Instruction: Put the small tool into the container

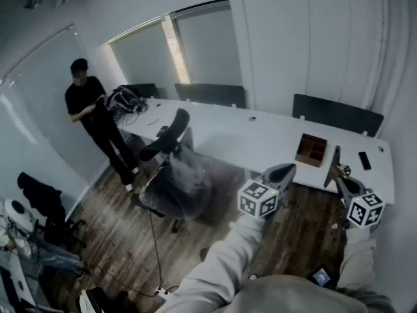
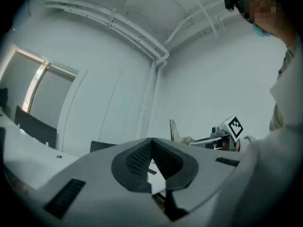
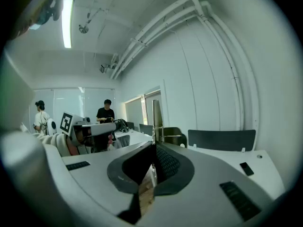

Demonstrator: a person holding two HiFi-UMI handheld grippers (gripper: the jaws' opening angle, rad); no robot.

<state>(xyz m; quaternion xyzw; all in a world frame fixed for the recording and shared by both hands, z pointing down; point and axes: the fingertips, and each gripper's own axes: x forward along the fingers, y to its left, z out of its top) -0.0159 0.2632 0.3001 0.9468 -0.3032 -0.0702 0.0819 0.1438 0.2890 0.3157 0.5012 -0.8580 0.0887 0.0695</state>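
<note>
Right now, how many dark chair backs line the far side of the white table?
3 dark chair backs: one at the left end, one near the middle, one at the right end. The near-side swivel chair is separate; none appears hidden.

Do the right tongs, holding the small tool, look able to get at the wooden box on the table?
Probably yes: the right tongs, shut on the small tool, hang near the white table's front edge, and the open wooden box lies close beyond, with nothing between them.
</note>
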